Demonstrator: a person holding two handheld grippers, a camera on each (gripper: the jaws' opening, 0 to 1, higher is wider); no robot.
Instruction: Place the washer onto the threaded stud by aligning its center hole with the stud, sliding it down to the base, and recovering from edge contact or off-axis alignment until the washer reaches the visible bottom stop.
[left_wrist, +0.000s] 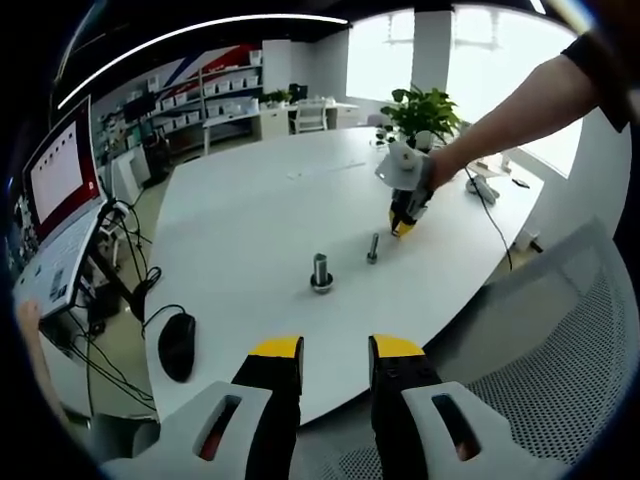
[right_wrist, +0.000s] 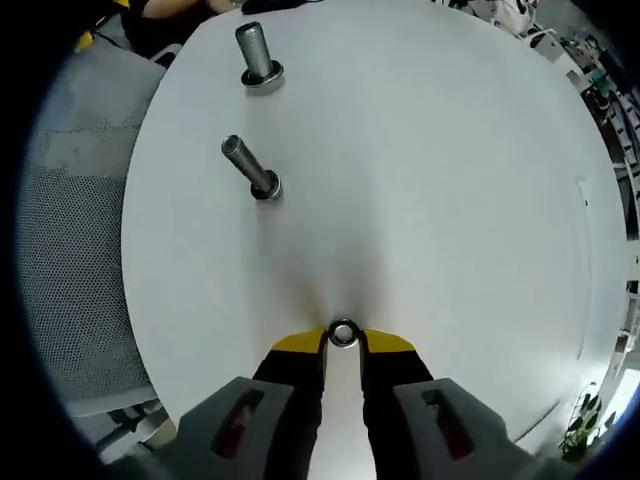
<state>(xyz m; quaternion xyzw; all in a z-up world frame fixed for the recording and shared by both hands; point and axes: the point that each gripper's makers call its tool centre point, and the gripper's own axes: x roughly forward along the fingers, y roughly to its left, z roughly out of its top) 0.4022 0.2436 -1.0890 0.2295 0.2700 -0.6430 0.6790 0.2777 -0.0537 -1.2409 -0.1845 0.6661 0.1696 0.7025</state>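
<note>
White and oval, the desk (left_wrist: 250, 210) stands in an office with shelves along the far wall and a potted plant (left_wrist: 428, 108) by the window. Two upright metal studs stand on it near each other: a thicker stud (left_wrist: 321, 272) on a round base and a thinner stud (left_wrist: 373, 248) just beside it. A black mouse (left_wrist: 177, 345) lies near the desk's edge, and a laptop (left_wrist: 62, 215) sits on a stand beside it.

The left gripper (left_wrist: 335, 352) hovers off the desk edge, its jaws parted with nothing between them. In the right gripper view, the right gripper (right_wrist: 343, 342) has its jaws closed on the washer (right_wrist: 343, 333), pinched at the yellow tips just over the desk. The washer is apart from both studs. In the left gripper view, a person's hand (left_wrist: 440, 165) holds that gripper beyond the thinner stud.
</note>
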